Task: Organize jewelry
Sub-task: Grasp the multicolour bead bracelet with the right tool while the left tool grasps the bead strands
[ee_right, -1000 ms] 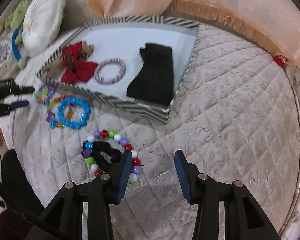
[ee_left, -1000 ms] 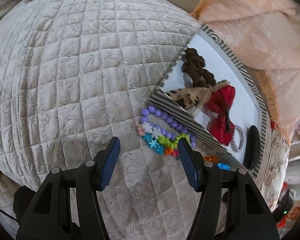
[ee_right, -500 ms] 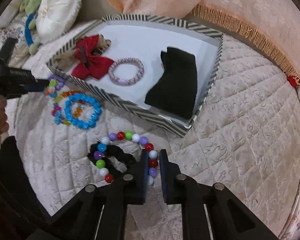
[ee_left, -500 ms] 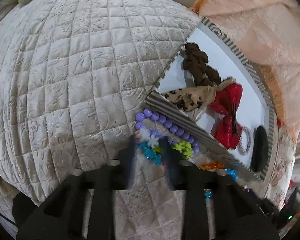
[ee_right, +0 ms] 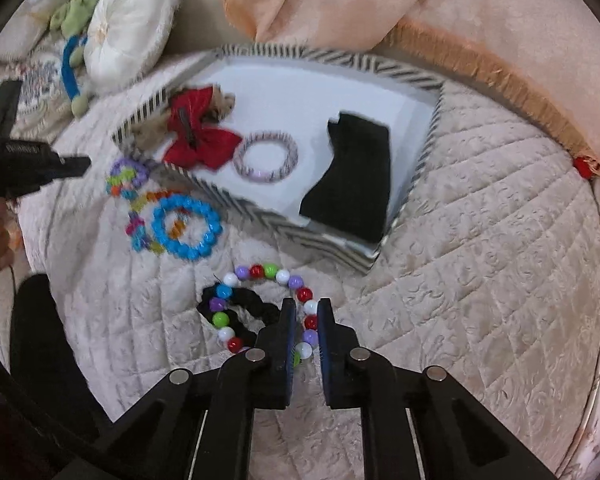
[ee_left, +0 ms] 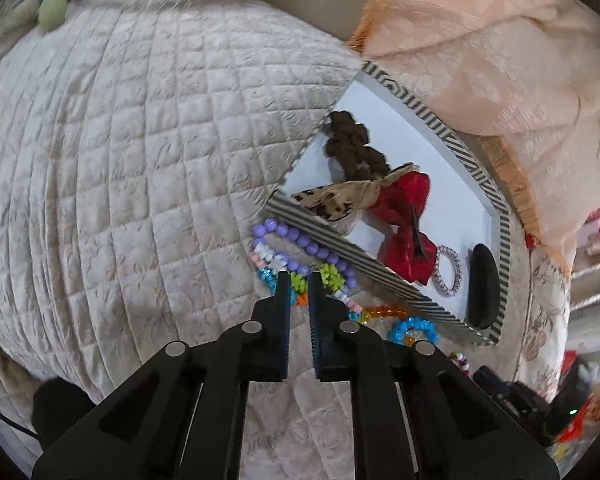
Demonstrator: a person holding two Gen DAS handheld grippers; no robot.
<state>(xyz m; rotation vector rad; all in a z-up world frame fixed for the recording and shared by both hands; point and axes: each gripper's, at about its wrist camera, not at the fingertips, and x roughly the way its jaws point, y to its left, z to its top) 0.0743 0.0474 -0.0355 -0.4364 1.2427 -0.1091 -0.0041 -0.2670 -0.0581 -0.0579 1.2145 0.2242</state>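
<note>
**Both grippers pinch beads beside the striped box**

The left gripper [ee_left: 299, 280] has its two fingers squeezed almost together. Between the tips sits a bunch of little bright beads [ee_left: 300, 282], green and orange. It looks like the fingers are pinching them. Just past the tips lies a purple bead bracelet [ee_left: 300, 242], touching the wall of the striped box [ee_left: 340, 246]. To the right of the fingers are orange beads [ee_left: 384, 312] and a blue bead ring [ee_left: 414, 328] on the quilt [ee_left: 120, 160].

Inside the box, ahead and to the right, are a brown scrunchie [ee_left: 352, 146], a spotted bow [ee_left: 340, 198], a red bow [ee_left: 406, 232], a sparkly ring bracelet [ee_left: 448, 270] and a black pouch [ee_left: 483, 286].

The right gripper [ee_right: 305, 312] is squeezed nearly shut too. Its tips close around one side of the big colorful bead bracelet [ee_right: 260, 272]. A black scrunchie [ee_right: 252, 306] lies just left of the fingers, inside that bracelet's loop. The box stands ahead of this gripper, near the beads. Far to the left, the other gripper reaches toward the purple beads.
</note>
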